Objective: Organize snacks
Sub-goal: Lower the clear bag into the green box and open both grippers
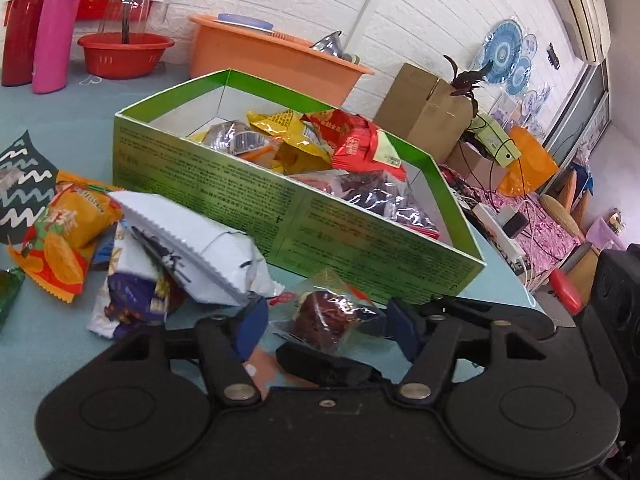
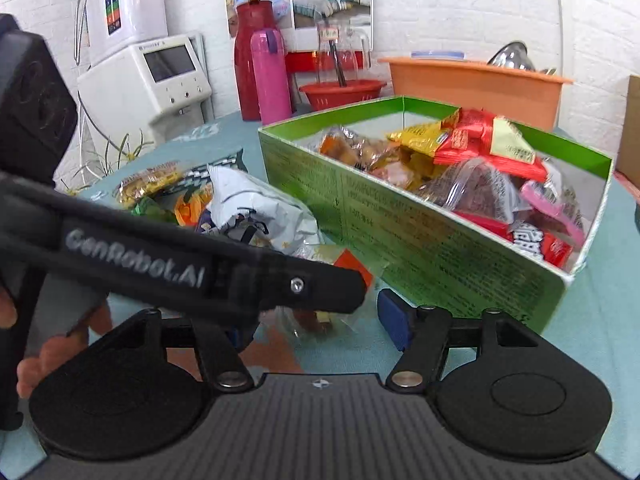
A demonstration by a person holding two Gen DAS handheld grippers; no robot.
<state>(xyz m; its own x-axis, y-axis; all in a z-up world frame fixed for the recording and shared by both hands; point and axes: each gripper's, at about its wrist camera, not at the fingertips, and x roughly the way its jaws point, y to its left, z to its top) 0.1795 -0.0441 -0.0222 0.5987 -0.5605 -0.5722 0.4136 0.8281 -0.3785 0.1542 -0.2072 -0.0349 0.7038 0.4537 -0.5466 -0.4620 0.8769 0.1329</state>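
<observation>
A green cardboard box on the blue table holds several snack packets; it also shows in the right wrist view. My left gripper is open, its blue pads either side of a clear-wrapped brown snack lying in front of the box. A white packet and an orange packet lie in a loose pile to the left. My right gripper is open; the left gripper's black body crosses in front of it and hides its left finger. The same clear-wrapped snack lies between.
A pink bottle, a red bowl and an orange basin stand at the back of the table. A brown carton stands behind the box. A white appliance stands at the far left.
</observation>
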